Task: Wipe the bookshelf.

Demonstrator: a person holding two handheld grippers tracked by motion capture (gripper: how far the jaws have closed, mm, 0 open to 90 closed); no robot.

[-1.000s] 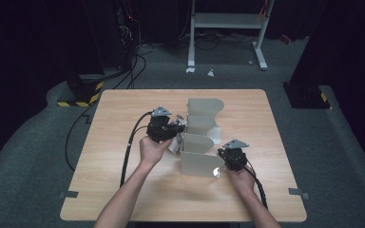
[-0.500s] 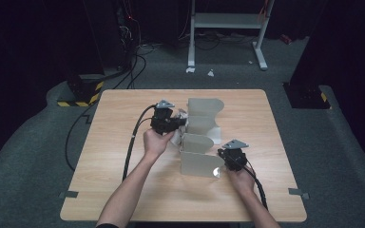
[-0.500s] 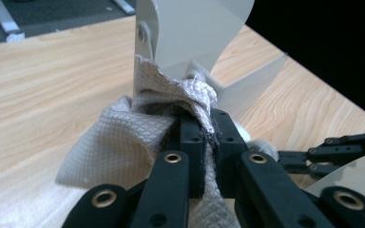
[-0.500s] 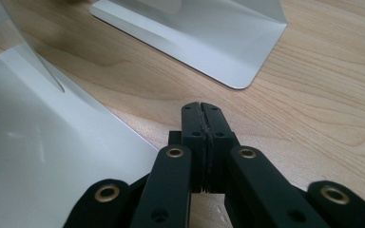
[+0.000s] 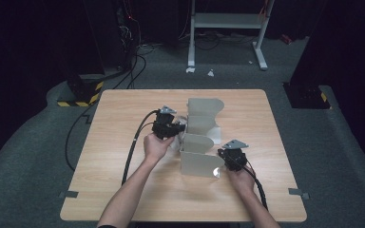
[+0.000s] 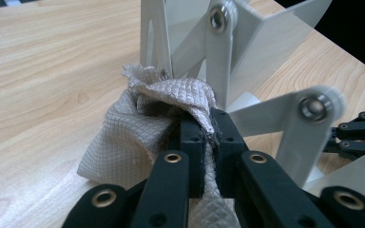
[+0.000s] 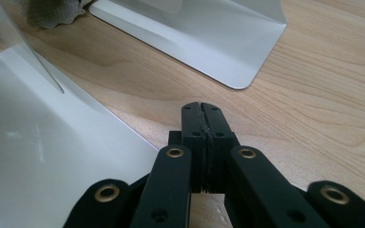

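Here I am working a grey quilted cloth [image 6: 138, 137] against a white metal rack [image 5: 197, 142] made of upright plates, which stands in the middle of the desk [image 5: 123, 118]. I judge the cloth light, limp and easily bunched: it will not hold a shape, so it must be pinched through a gathered fold rather than at a loose corner, which could slip free. The rack looks stiff and smooth, with thin plate edges that may snag the weave; I expect it to slide on the desk unless it is steadied.

In the left gripper view, at lower centre, the left gripper [image 6: 204, 137] has its jaws closed hard on a fold of the cloth, the rest spilling to the lower left and lying on the desk, just beside the rack's plates.

In the right gripper view, at lower centre, the right gripper [image 7: 202, 123] has its jaws closed together with nothing between them. It sits near the rack's front plate; whether it touches it I cannot tell.
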